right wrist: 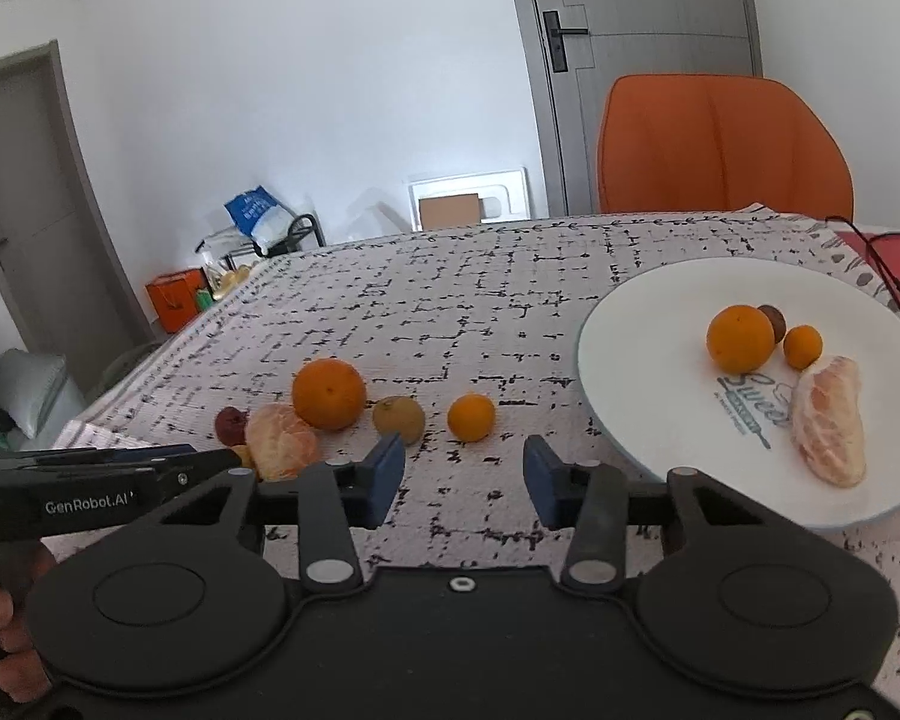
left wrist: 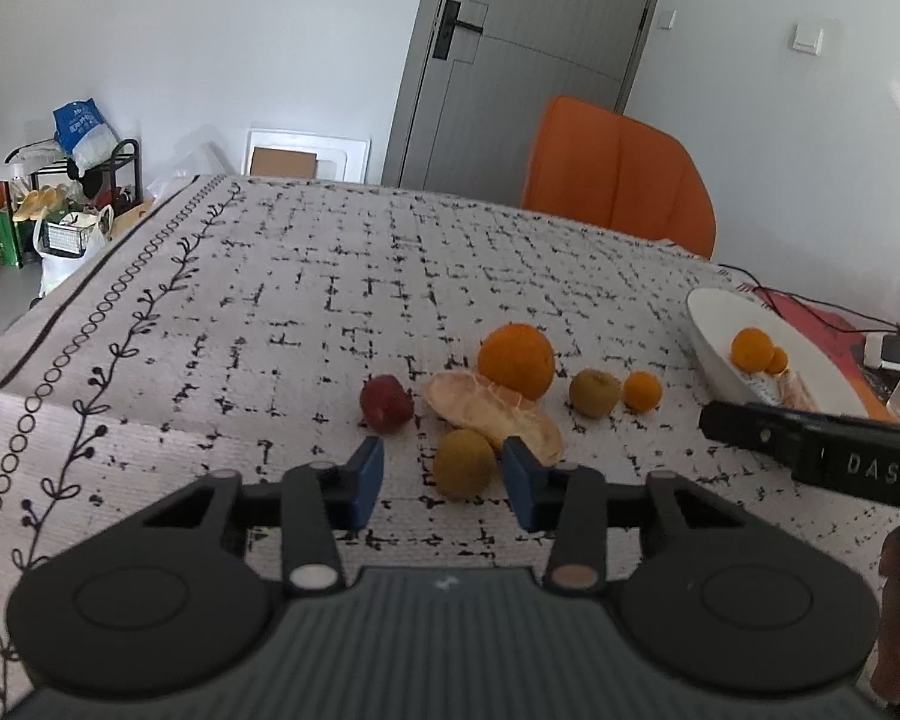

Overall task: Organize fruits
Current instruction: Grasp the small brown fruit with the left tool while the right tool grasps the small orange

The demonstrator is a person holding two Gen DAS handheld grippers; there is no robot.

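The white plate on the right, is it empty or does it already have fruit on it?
Not empty. The white plate holds an orange, a small tangerine, a dark fruit behind them, and a peeled citrus piece.

Beyond the jaws stretches a white woven tablecloth with black broken-line print (left wrist: 330, 276). Past its far edge, ahead and right of the jaws, stands an orange padded chair (right wrist: 723, 144) before a grey panelled door with a black lever handle (left wrist: 528, 54). Ahead and left, a black wire rack (left wrist: 111, 171) holds a blue and white plastic bag (left wrist: 84, 129). A white framed board (left wrist: 306, 153) leans against the wall.
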